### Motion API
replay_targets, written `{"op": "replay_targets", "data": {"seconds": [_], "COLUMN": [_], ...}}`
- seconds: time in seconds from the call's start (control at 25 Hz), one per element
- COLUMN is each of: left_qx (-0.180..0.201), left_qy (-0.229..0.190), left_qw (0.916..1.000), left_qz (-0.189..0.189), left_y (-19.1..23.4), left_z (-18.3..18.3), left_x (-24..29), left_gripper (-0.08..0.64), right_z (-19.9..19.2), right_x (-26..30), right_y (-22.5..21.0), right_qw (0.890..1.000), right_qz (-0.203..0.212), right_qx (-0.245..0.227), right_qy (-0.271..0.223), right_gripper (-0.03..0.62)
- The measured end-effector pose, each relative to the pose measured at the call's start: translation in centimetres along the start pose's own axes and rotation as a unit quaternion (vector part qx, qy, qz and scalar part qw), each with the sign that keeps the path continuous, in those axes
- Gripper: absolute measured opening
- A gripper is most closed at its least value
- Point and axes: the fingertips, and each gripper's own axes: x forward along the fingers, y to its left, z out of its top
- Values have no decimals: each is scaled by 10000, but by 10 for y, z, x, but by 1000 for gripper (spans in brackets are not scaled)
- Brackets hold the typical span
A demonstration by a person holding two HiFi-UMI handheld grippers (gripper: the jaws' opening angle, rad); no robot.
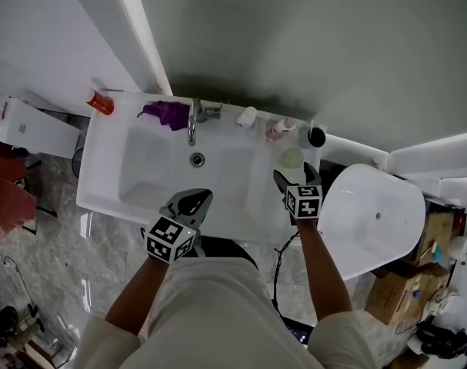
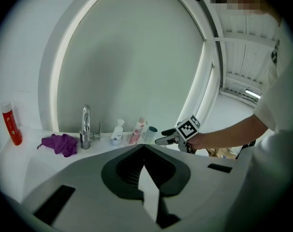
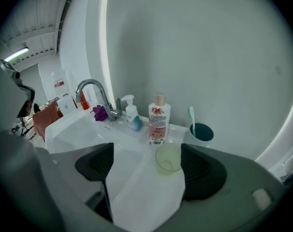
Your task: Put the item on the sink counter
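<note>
My right gripper (image 3: 146, 153) is open, and the cup (image 3: 169, 158) stands upright on the counter (image 3: 180, 129) between its jaws; placing looks done. The left gripper (image 2: 144, 147) is closed and empty. Next, I'd back off without clipping the cup.

Left claw (image 2: 144, 148), tips together.

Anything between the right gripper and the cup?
Nothing visible. The cup stands on the sink counter between the open jaws of the right gripper. The bottle and toothbrush holder stand behind it, not in the way.
</note>
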Motion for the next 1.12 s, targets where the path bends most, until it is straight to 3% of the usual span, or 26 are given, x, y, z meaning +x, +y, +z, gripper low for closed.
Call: {"op": "replay_targets", "data": {"seconds": [0.2, 0.44, 0.64, 0.88, 1.12], "left_qx": [81, 89, 127, 27, 193], "left_qy": [-102, -240, -249, -448, -560], "left_qw": [9999, 9995, 9992, 9984, 9973], "left_qz": [-40, -187, -298, -338, -442], "left_y": [2, 8, 25, 48, 55], "left_z": [-3, -2, -5, -6, -13], "left_x": [-26, -73, -113, -156, -192], "left_gripper": [8, 8, 8, 8, 8], "right_z": [6, 11, 18, 39, 44], "right_x": [-28, -59, -81, -117, -149], "right_y": [31, 83, 135, 188, 229], "right_qw": [9998, 9993, 9984, 9963, 9950], "right_qz": [59, 124, 215, 92, -183], "right_qx": [61, 35, 88, 119, 84], "right_qy": [-191, -355, -511, -847, -981], "right_gripper": [433, 340, 309, 240, 162]}}
